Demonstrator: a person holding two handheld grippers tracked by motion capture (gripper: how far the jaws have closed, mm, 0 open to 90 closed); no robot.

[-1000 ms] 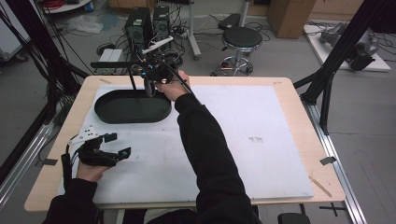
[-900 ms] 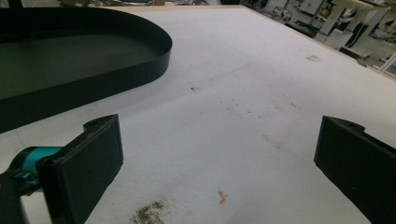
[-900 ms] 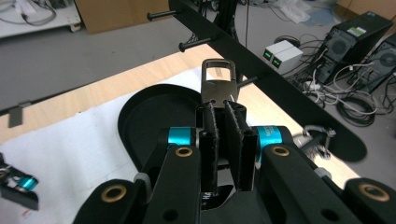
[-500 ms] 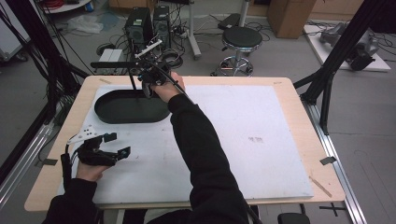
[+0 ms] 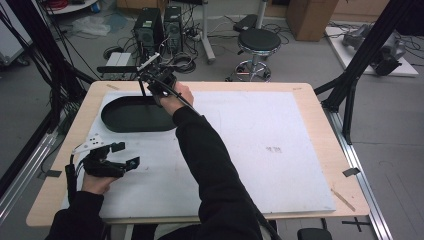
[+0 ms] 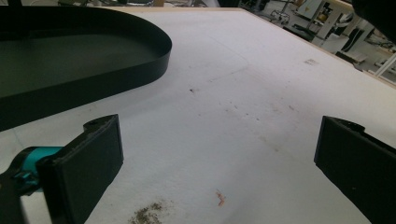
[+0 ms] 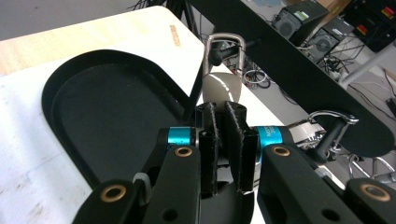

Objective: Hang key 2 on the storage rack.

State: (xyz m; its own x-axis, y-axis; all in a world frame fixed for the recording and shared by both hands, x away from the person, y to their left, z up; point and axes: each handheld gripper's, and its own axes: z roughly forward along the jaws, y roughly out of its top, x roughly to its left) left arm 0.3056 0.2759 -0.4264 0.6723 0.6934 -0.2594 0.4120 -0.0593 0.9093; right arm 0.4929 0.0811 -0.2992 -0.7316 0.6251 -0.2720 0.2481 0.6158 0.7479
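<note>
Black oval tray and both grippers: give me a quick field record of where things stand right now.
tray: black oval tray, far-left part of the white mat, nothing visible inside
right gripper: at the tray's far rim, jaws shut on a metal utensil handle
left gripper: near the mat's left edge, short of the tray, jaws open, holding nothing

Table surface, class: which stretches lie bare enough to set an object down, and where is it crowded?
Free: the white mat right of the sleeve, out to the wooden rim; also between the left gripper and the black tray. Crowded: the far left corner, where the right gripper holds a metal utensil over the tray.
</note>
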